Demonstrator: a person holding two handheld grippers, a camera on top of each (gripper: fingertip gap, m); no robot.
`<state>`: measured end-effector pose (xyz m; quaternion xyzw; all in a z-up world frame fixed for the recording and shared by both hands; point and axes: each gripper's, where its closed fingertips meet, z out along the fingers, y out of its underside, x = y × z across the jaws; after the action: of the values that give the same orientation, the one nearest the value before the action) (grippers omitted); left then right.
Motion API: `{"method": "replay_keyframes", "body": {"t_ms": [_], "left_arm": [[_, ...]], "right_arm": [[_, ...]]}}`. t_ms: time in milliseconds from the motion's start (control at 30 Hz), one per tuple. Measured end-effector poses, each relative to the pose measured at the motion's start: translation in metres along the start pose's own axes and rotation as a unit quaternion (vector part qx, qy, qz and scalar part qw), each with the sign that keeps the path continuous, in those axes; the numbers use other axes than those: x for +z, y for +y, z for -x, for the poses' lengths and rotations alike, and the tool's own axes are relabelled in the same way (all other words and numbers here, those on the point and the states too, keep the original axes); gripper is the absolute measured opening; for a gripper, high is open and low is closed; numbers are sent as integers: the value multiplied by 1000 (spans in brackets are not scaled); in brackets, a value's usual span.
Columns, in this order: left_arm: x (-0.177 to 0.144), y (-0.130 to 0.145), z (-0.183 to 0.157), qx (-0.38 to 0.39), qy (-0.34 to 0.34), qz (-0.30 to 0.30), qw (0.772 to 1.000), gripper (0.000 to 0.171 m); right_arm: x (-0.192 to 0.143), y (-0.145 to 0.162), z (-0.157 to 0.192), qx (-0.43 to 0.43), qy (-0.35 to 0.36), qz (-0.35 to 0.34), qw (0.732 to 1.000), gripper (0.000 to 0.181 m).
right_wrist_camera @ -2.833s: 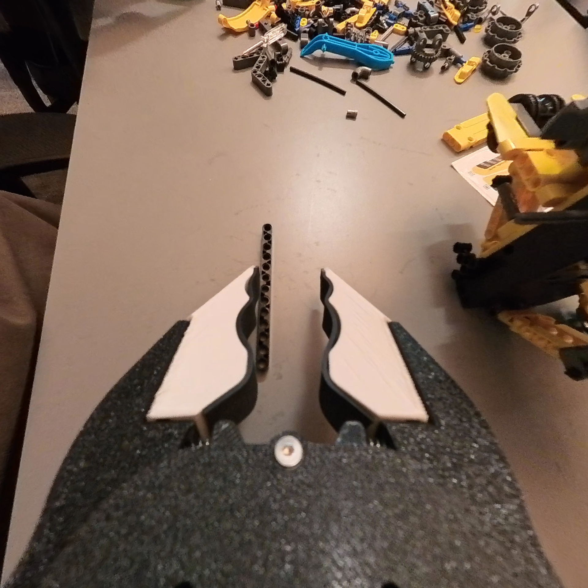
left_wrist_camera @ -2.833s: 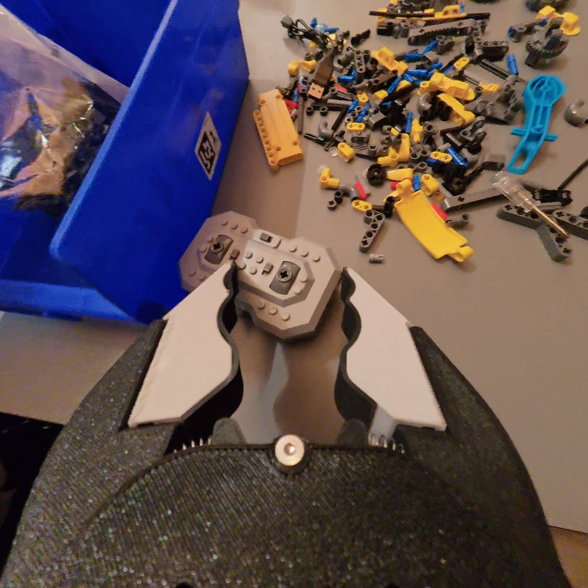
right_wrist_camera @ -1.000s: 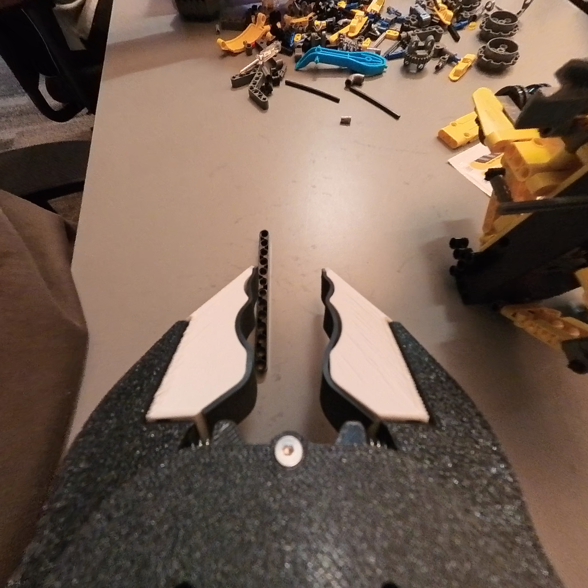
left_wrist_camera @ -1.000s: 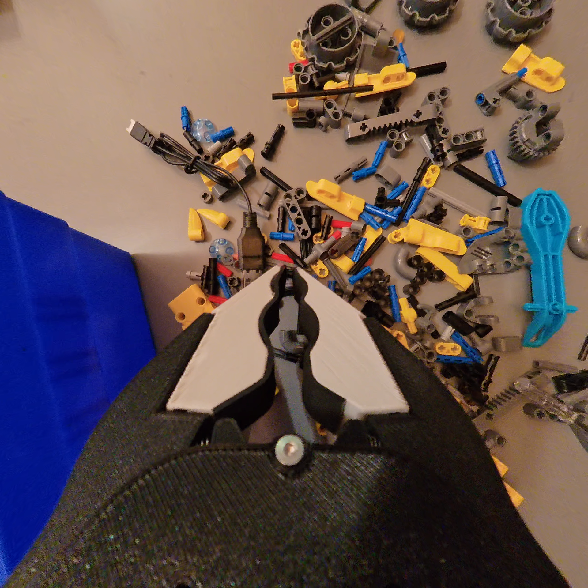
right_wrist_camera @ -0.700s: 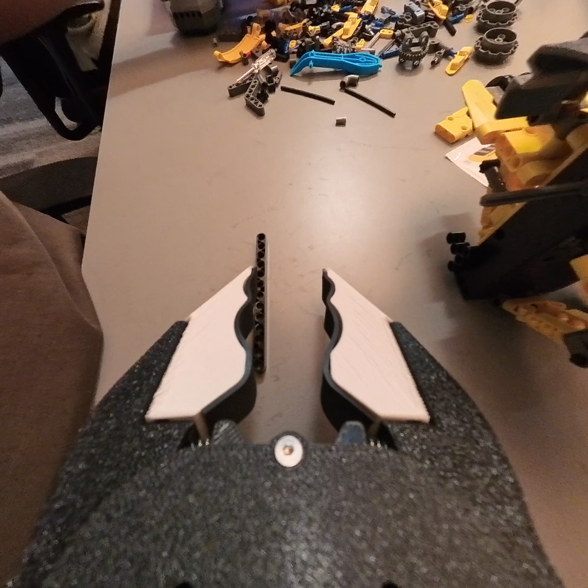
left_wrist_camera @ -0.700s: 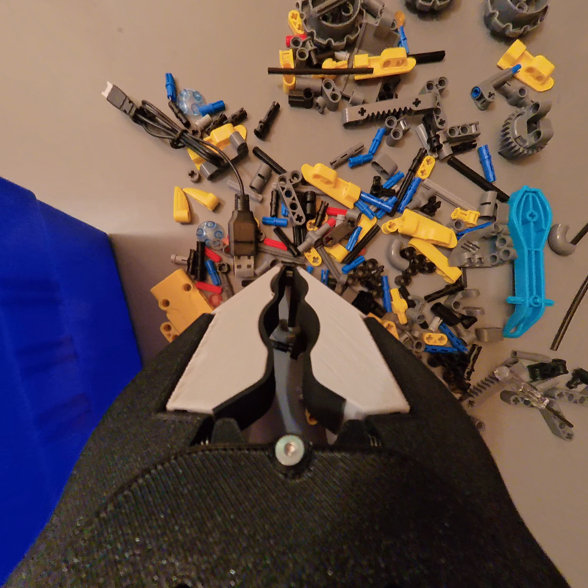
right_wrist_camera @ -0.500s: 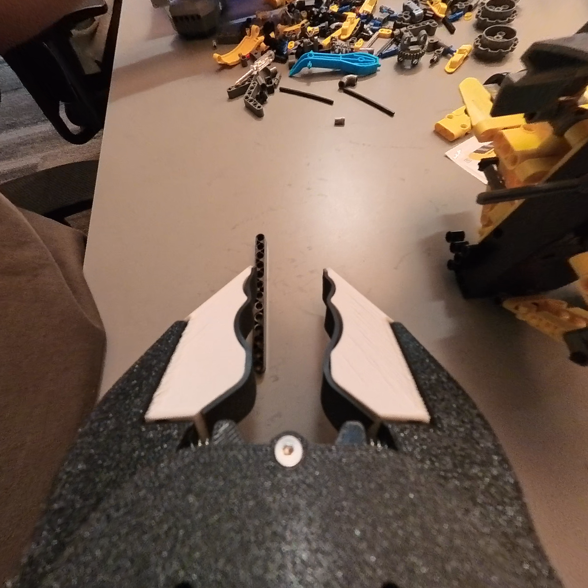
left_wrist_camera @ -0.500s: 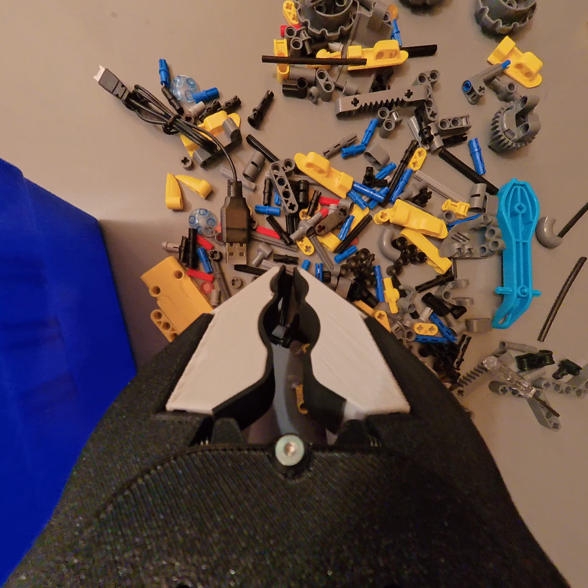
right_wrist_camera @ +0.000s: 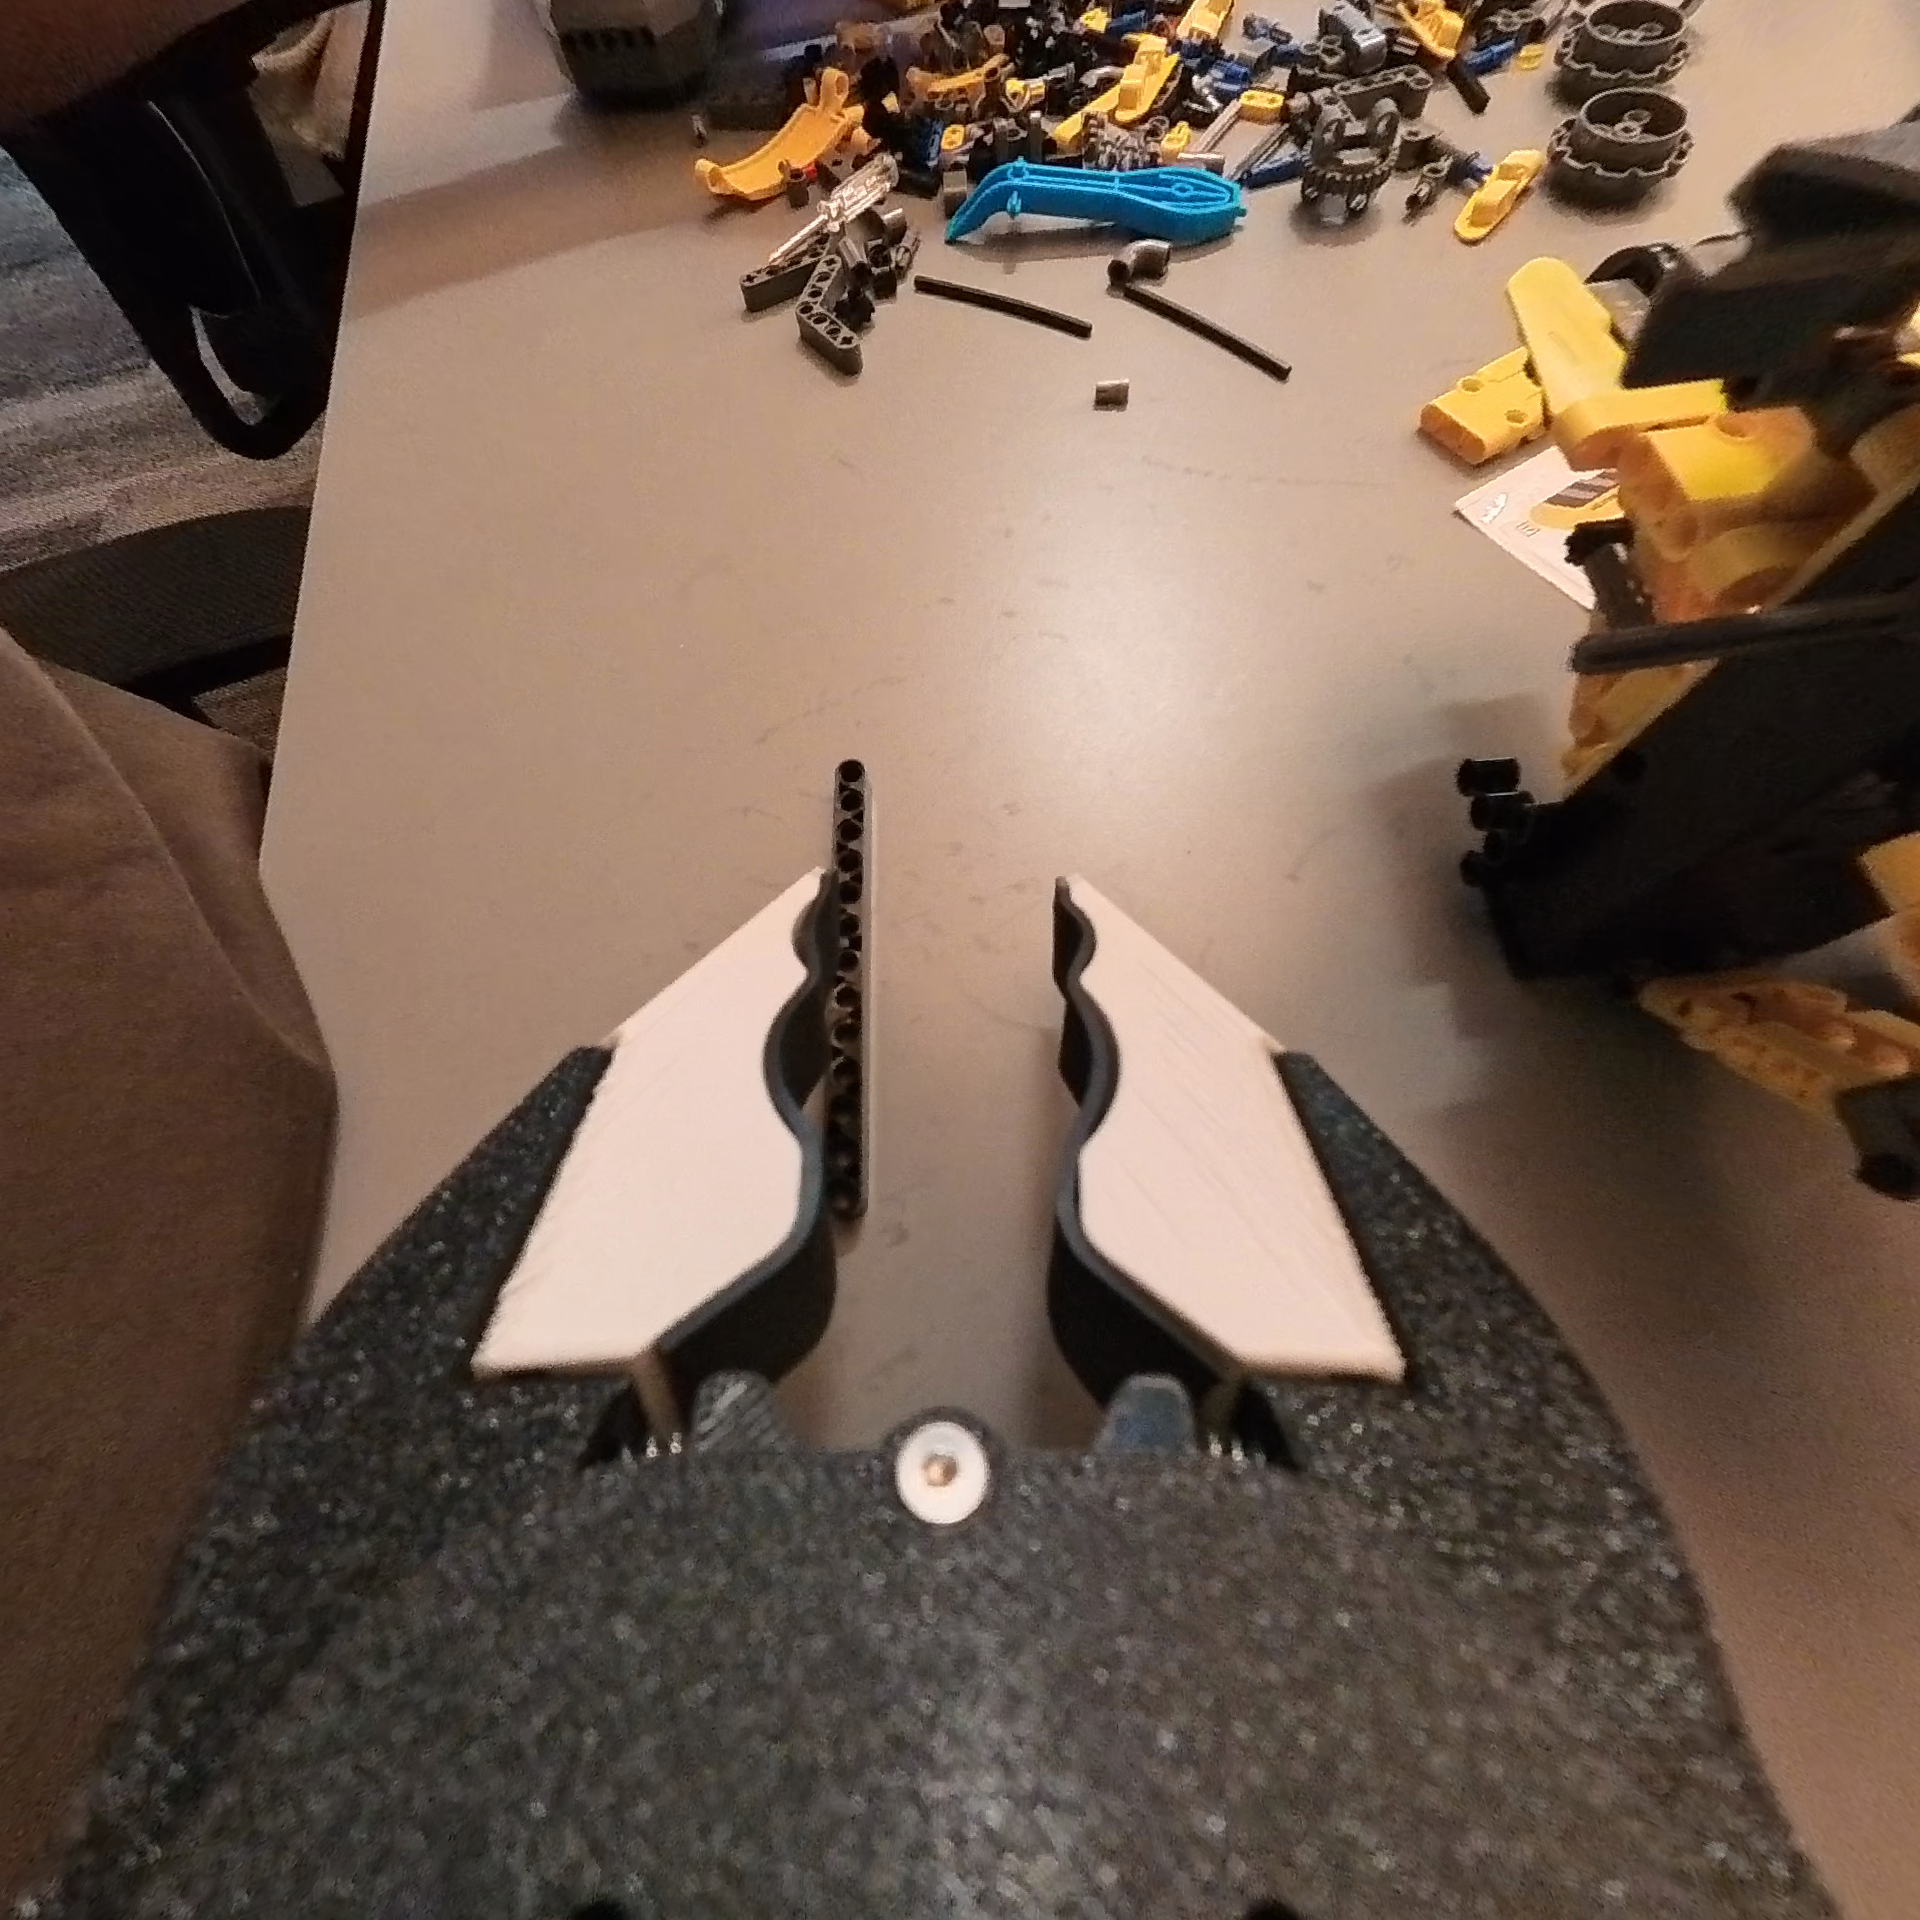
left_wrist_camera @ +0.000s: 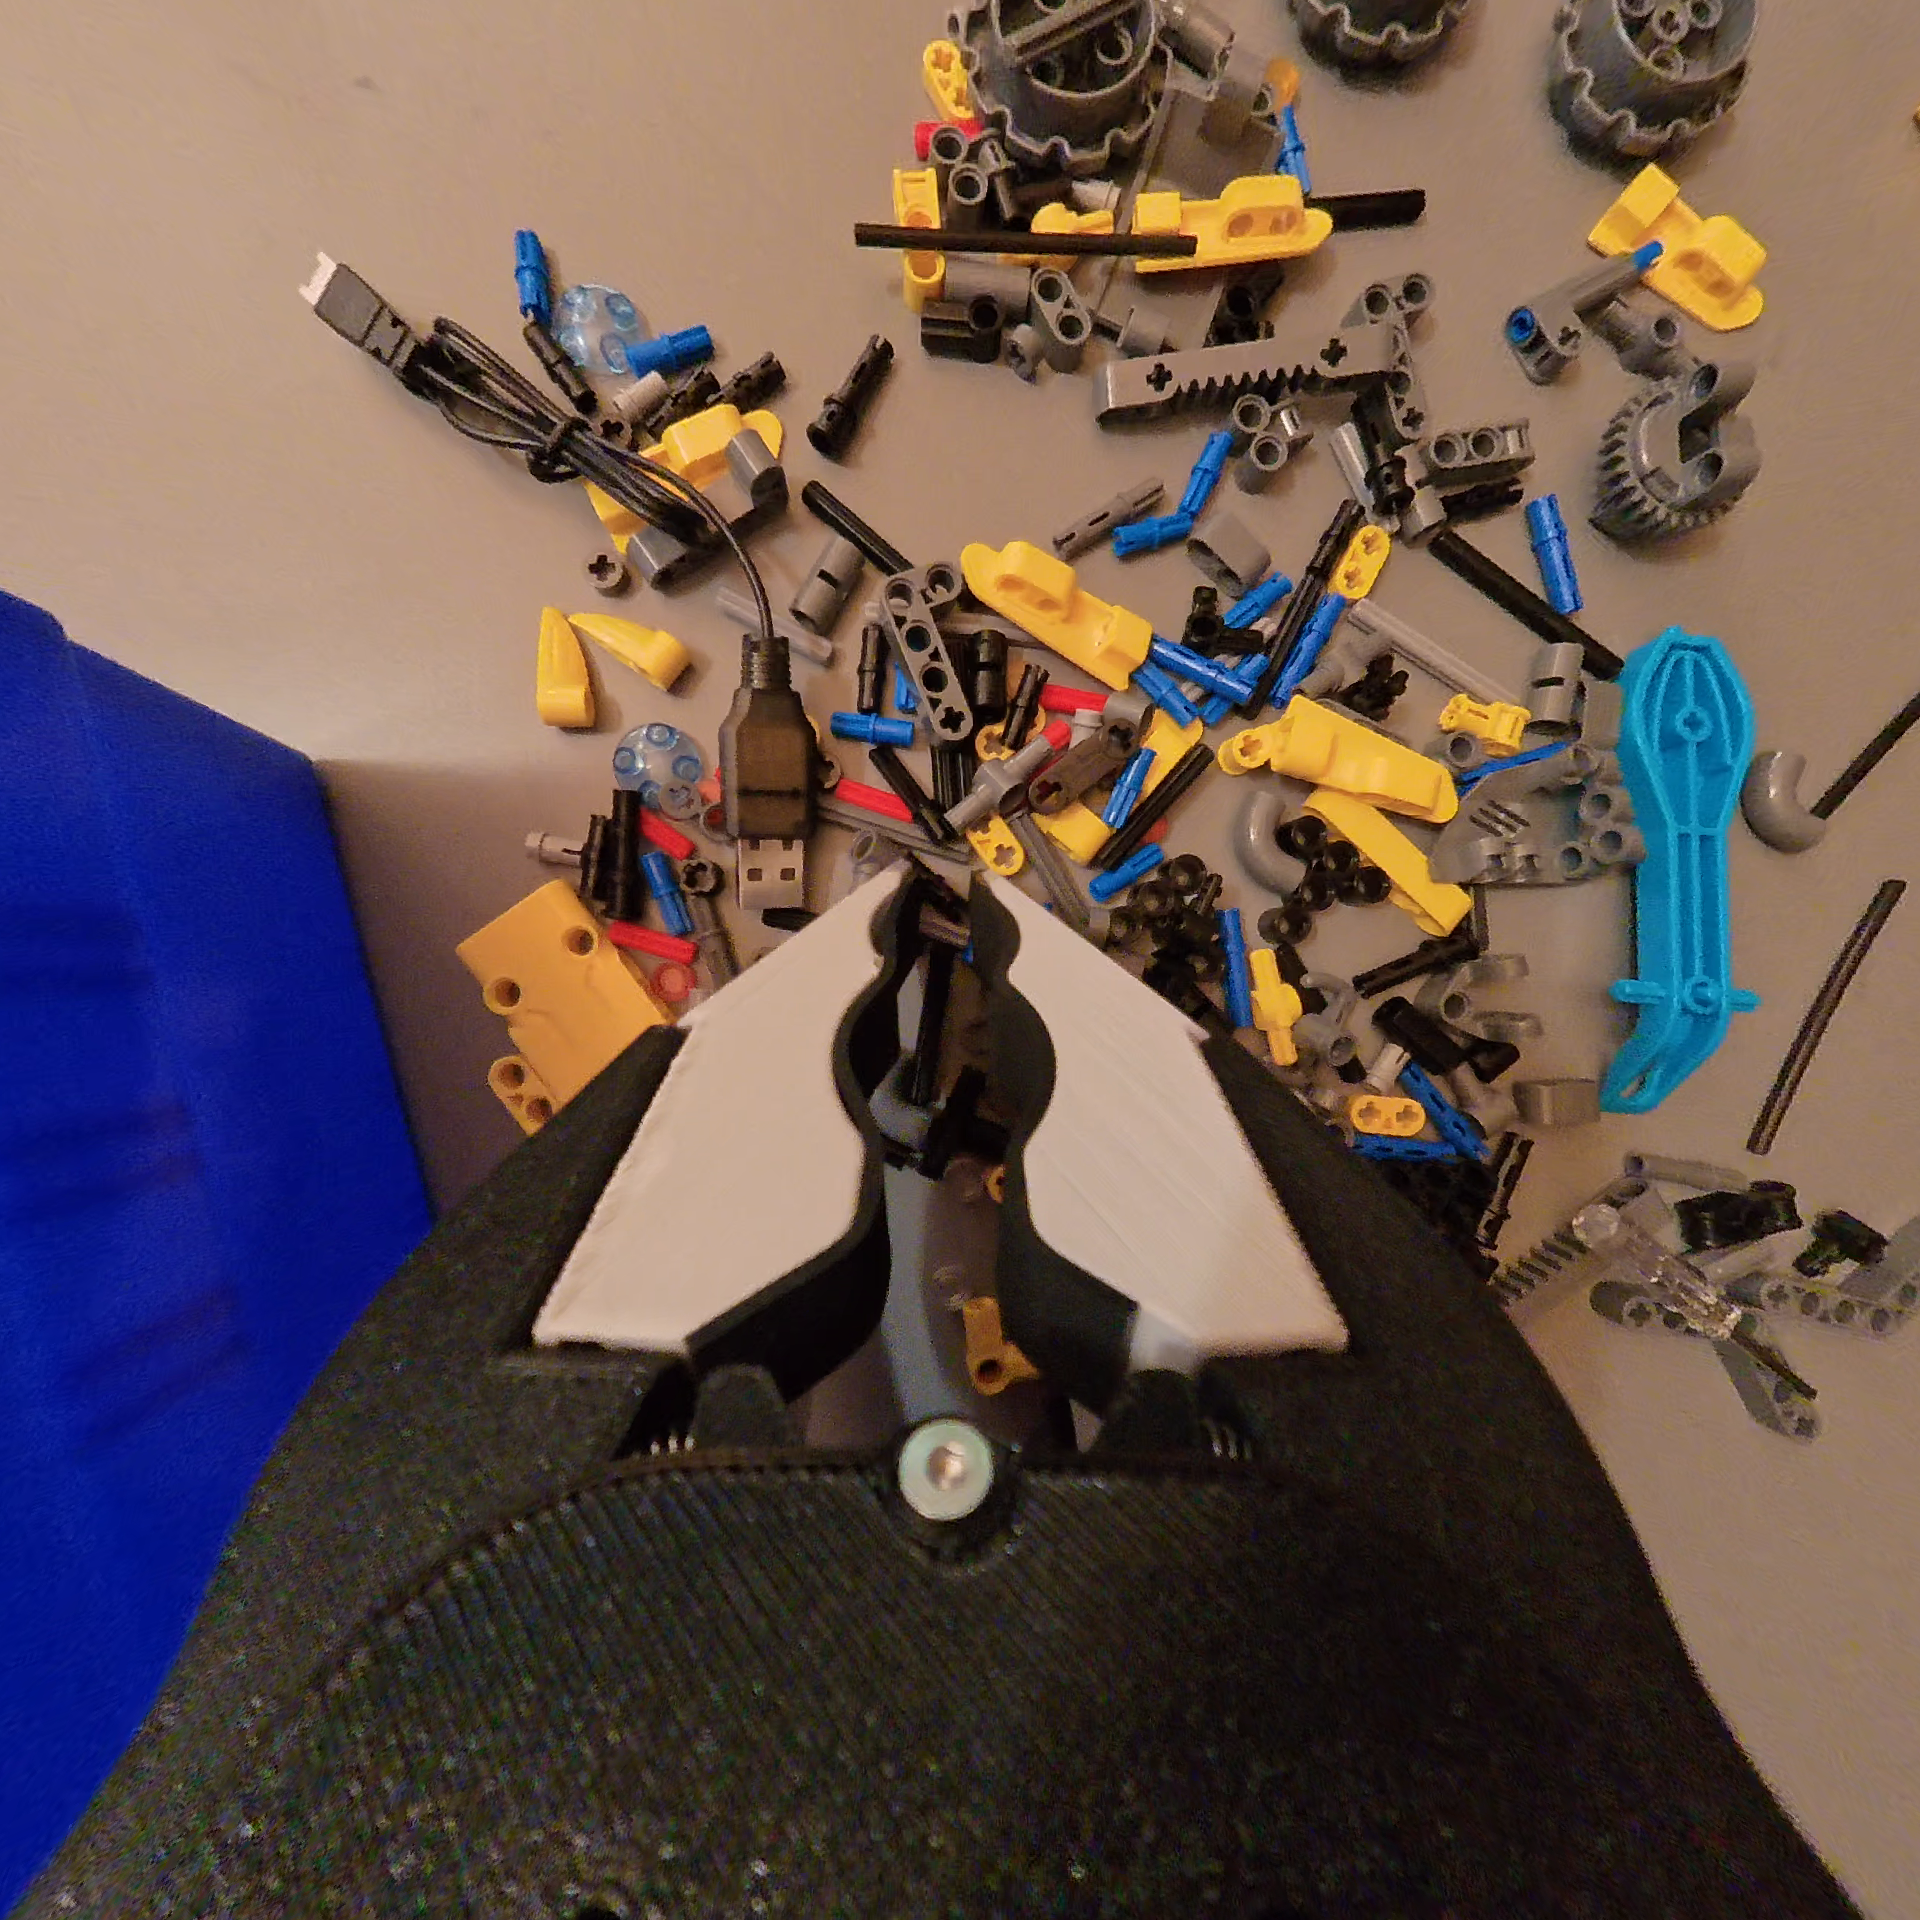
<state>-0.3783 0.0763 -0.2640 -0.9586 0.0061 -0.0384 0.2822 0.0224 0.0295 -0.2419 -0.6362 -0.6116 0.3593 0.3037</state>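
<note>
In the left wrist view, my left gripper (left_wrist_camera: 935,888) hangs over a pile of small loose building parts (left_wrist_camera: 1195,727) on a grey table. Its jaws are almost closed on a small black pin (left_wrist_camera: 940,928) at the tips. A black USB plug (left_wrist_camera: 771,774) lies just left of the tips. In the right wrist view, my right gripper (right_wrist_camera: 940,883) is open and low over the table. A long black beam with holes (right_wrist_camera: 850,935) lies along the inner side of its left finger. I cannot tell whether the beam rests on the table.
A blue bin (left_wrist_camera: 156,1039) stands at the left. A turquoise tool (left_wrist_camera: 1683,831) and grey wheels (left_wrist_camera: 1652,62) lie at the pile's right and far side. A half-built yellow and black model (right_wrist_camera: 1714,675) stands to the right of my right gripper. A brown sleeve (right_wrist_camera: 125,1039) shows at the left. The tips of one gripper are about 40 cm away from the tips of the other.
My left gripper no longer holds the grey block it had by the blue bin; it moved over the pile and closed on a small black pin. The right gripper stays open, its view drifting slightly.
</note>
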Motion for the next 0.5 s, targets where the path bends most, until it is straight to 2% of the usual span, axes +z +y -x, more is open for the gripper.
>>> {"method": "replay_keyframes", "body": {"t_ms": [267, 500], "left_arm": [[4, 2, -3, 30, -26, 8, 999, 4], [-18, -16, -13, 34, -34, -60, 997, 3]], "right_arm": [[0, 0, 0, 1, 0, 0, 1000, 40], [0, 0, -1, 3, 0, 0, 1000, 40]]}}
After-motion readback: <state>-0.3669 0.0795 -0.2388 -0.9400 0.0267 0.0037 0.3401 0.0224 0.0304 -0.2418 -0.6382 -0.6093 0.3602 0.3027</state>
